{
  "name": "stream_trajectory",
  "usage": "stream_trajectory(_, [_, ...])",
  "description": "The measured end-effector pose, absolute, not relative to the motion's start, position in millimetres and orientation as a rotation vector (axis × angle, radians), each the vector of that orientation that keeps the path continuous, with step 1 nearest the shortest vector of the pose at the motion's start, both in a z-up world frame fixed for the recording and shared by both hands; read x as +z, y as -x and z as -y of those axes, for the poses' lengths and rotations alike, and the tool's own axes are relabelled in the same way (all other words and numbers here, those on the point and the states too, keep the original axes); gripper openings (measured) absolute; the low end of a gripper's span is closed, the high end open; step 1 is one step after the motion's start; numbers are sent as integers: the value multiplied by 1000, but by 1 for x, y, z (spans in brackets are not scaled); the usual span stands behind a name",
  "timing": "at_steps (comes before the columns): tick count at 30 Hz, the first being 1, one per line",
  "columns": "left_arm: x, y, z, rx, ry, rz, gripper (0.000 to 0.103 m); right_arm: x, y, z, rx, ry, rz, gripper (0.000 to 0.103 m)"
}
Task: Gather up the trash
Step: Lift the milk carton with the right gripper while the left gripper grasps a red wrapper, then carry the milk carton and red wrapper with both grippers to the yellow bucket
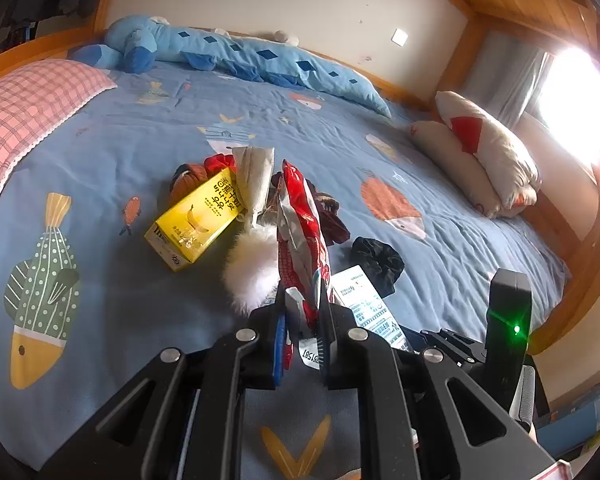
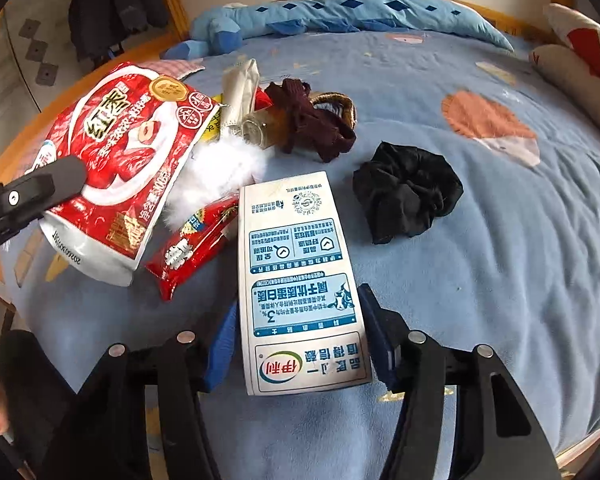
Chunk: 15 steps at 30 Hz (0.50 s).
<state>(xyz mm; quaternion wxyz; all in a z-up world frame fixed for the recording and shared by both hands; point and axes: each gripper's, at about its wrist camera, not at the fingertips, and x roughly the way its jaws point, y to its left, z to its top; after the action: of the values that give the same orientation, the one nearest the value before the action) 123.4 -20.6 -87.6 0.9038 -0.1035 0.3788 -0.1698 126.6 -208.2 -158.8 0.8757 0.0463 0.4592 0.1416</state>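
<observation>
My left gripper (image 1: 303,330) is clamped on the red snack bag (image 2: 112,160), lifted off the bed (image 2: 480,240) as trash. My right gripper (image 2: 300,340) straddles the milk carton (image 2: 300,280) just right of the bag, half-open, pads not yet pressing.

A blue bedspread (image 1: 148,128) printed with orange, green and yellow fish was seen, and beside it a pink-and-white checked pillow (image 1: 24,112) and a light blue plush toy (image 1: 228,50) marked with darker blue diamonds. A red-and-white snack bag (image 2: 116,160), a smaller red wrapper (image 2: 192,244), a white carton (image 2: 300,280) with blue panels and a yellow carton (image 1: 192,224) were shown. A black scrunchie (image 2: 408,192), a maroon cloth (image 2: 312,124) and a white fluffy pompom (image 1: 252,272) were also noted.
</observation>
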Motion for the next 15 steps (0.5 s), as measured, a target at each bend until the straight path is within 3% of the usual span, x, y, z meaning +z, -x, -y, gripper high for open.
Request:
stream_trajectory(6, [-85,-121,26,-371,210,-776,13,-138,-113,214,300,-123,-909,53])
stream_trajectory(15, [-67,-107,45,-429,180,-736,13,-60,-71,239,182,-74,-674,53])
